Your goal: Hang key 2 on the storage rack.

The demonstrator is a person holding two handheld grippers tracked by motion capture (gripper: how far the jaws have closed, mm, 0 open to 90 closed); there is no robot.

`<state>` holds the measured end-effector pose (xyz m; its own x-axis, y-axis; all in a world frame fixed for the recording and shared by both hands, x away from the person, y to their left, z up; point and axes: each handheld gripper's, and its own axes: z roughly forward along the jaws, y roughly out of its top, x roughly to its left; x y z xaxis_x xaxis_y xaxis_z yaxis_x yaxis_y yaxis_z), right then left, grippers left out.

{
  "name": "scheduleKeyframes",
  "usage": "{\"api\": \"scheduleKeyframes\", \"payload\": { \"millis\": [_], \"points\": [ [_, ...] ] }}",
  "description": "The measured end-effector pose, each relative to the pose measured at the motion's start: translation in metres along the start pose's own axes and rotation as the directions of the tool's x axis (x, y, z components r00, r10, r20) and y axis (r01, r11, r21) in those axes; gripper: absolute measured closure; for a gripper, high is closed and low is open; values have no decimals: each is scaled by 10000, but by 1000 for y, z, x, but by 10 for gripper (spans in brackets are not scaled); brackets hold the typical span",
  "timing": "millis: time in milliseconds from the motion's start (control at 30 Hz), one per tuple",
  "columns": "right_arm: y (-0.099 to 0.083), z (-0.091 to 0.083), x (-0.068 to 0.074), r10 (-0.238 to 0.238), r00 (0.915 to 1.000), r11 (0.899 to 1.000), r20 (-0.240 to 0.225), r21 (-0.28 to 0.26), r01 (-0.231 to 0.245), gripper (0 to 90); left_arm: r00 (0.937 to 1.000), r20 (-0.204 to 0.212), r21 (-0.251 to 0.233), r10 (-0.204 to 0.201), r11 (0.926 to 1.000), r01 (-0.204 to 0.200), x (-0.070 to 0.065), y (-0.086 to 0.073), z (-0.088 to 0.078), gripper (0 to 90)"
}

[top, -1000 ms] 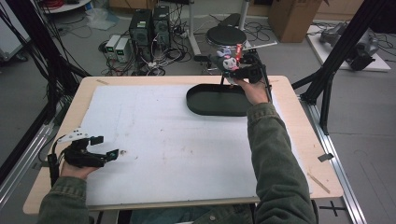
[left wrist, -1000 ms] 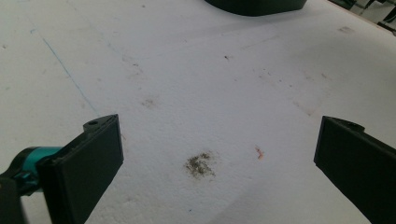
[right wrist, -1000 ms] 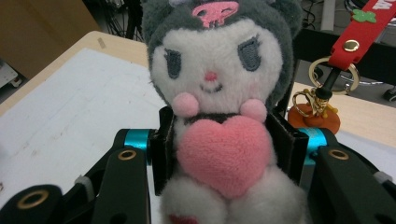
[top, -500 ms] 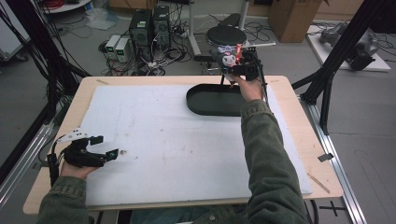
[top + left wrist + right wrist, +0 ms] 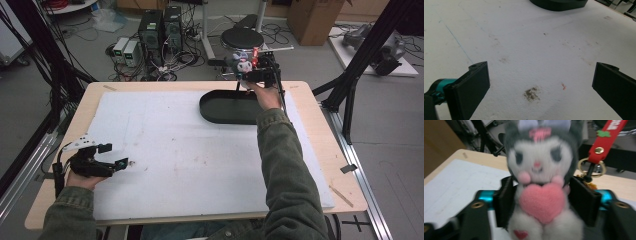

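A grey-and-white plush toy (image 5: 539, 165) with a pink heart and a red strap (image 5: 607, 137) on a key ring sits upright between the jaws of my right gripper (image 5: 540, 192). The jaws have just been opening; the pads flank the toy's sides without squeezing it. In the high view the right gripper (image 5: 246, 70) hovers with the toy (image 5: 243, 63) over the far rim of a black oval tray (image 5: 215, 107). My left gripper (image 5: 116, 159) rests near the table's front left, open wide, with bare white board between its jaws (image 5: 541, 67).
A white foam board (image 5: 175, 145) covers most of the wooden table (image 5: 345, 150). The tray (image 5: 559, 3) lies at the far edge in the left gripper view. Black frame struts (image 5: 350, 90) stand at the right, and computers and cables sit on the floor behind.
My right hand with the toy has edged slightly left and farther back over the tray's far rim. The left hand has not moved.
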<state>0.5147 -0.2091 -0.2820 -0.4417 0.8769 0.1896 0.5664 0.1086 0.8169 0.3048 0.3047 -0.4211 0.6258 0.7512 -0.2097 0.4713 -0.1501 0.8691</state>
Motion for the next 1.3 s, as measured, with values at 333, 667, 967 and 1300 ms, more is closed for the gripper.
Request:
{"api": "scheduleKeyframes", "payload": {
  "millis": [333, 667, 967, 1300],
  "points": [
    [-10, -6, 1, -780, 9969, 9947, -72, 662, 783, 57, 10000, -16, -28, -31, 10000, 31, -1, 0, -1, 18],
    [-22, -13, 11, -1570, 9870, 9822, -340, 990, 1596, 4, 10000, -10, -32, -3, 10000, 3, -1, 0, -1, 17],
    [-31, -26, 13, -1977, 9802, 9710, -131, 1345, 1976, 4, 10000, -21, -29, -20, 10000, 20, 0, 0, -1, 17],
    [-69, -46, -6, -1438, 9895, 9847, 143, 1011, 1417, 5, 10000, -22, -19, -19, 10000, 19, 0, 0, 0, 17]
  ]
}}
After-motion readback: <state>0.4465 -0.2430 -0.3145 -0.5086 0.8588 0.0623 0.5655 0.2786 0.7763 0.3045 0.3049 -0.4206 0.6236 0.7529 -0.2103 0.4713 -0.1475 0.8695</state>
